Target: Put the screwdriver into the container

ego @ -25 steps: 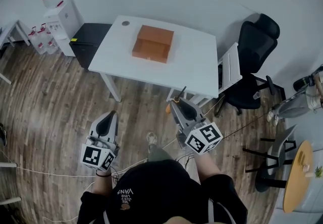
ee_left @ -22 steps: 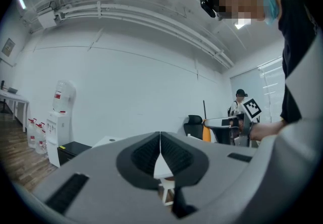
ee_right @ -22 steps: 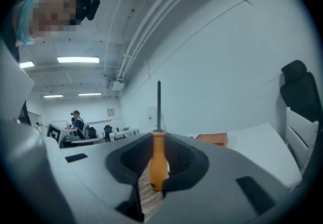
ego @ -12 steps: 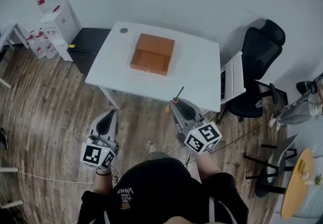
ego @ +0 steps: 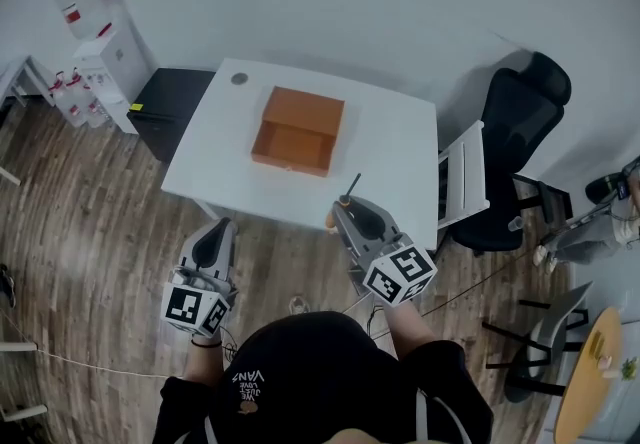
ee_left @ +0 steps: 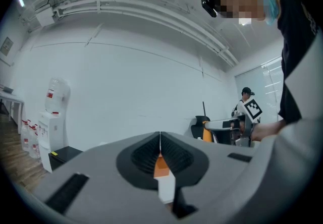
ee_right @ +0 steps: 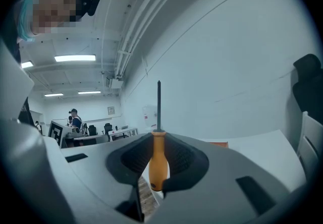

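At my chest, head view: L tongs (ego: 221,225) clenched on nothing, pads meeting edge to edge in their own view, held level over the wood floor (ego: 100,212). R tongs (ego: 340,208) alongside, clamped on the screwdriver (ego: 348,192) by its orange handle. The black shaft sticks out fwd past the tips, toward the table. R gripper view agrees: handle seated btwn the ribbed pads, butt end toward me, shaft in line w/ the jaws.

Handling, my est.: light, rigid tool, not fragile. Smooth plastic handle could swivel or slide in the pads if bumped. Mid-handle is the right hold; the shaft is too thin & slick.

Next out: white table (ego: 400,157), R tips appear about over its near edge. On it, well apart from the tool, sits the open orange container (ego: 298,122), nothing seen inside. Screwdriver not yet in it. Beyond, to the R: black office chair (ego: 520,107).
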The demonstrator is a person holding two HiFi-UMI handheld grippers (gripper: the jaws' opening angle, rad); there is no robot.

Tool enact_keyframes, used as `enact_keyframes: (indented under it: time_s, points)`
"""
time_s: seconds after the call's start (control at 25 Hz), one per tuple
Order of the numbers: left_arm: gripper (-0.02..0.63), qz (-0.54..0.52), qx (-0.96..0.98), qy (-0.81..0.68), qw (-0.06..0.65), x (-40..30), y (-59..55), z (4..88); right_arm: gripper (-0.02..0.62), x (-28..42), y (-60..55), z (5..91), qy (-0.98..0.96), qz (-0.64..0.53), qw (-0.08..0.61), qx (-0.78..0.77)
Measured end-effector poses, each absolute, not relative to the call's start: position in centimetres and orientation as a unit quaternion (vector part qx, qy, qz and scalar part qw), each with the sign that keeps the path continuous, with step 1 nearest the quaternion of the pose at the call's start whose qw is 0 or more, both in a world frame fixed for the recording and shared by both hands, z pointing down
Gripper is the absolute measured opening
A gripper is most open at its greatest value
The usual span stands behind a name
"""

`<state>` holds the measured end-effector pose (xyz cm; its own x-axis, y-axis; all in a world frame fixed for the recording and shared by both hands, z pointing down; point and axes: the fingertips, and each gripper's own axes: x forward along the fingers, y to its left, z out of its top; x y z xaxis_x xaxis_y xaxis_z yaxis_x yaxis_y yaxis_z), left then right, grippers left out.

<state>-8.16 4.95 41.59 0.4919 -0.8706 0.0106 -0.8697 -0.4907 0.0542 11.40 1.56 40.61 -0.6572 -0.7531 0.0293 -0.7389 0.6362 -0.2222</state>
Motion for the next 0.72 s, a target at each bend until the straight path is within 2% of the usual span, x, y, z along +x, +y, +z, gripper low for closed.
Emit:
enact_keyframes:
  time_s: [0.72]
  points:
    - [0.014,0.001,0.86,-0.508,0.048,-9.1,-1.8,42.9,0.077,10.9,-5.6,42.2,0.898,-0.128,0.028,-0.421]
